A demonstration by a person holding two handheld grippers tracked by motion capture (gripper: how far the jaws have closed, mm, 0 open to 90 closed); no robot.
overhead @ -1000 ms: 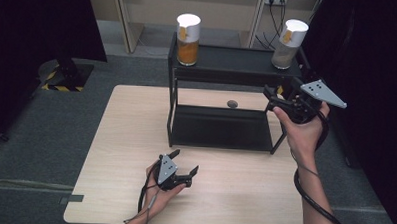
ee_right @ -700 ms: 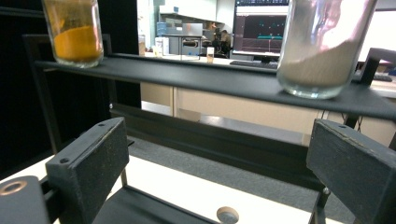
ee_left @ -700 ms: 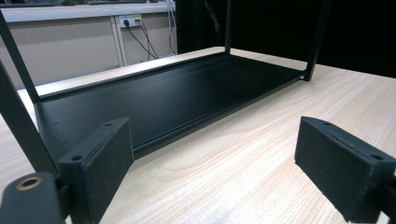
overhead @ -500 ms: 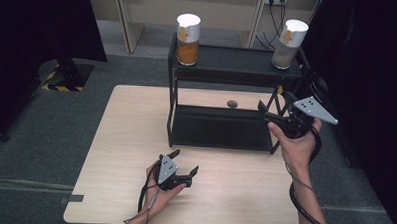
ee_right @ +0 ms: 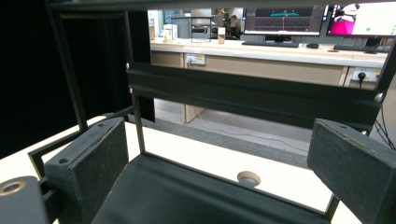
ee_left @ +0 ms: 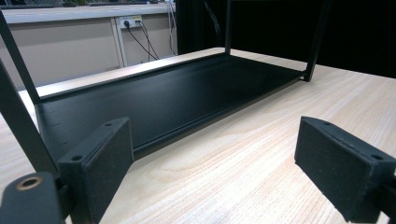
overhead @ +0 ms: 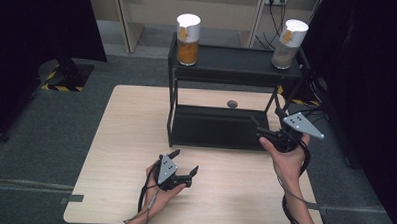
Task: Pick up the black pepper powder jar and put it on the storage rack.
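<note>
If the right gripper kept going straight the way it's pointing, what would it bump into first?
Probably the black rack. The right gripper is open and points in over the rack's lower shelf. Beyond it lie the rear crossbar and a small round thing on the table. Depth is hard to judge.
</note>
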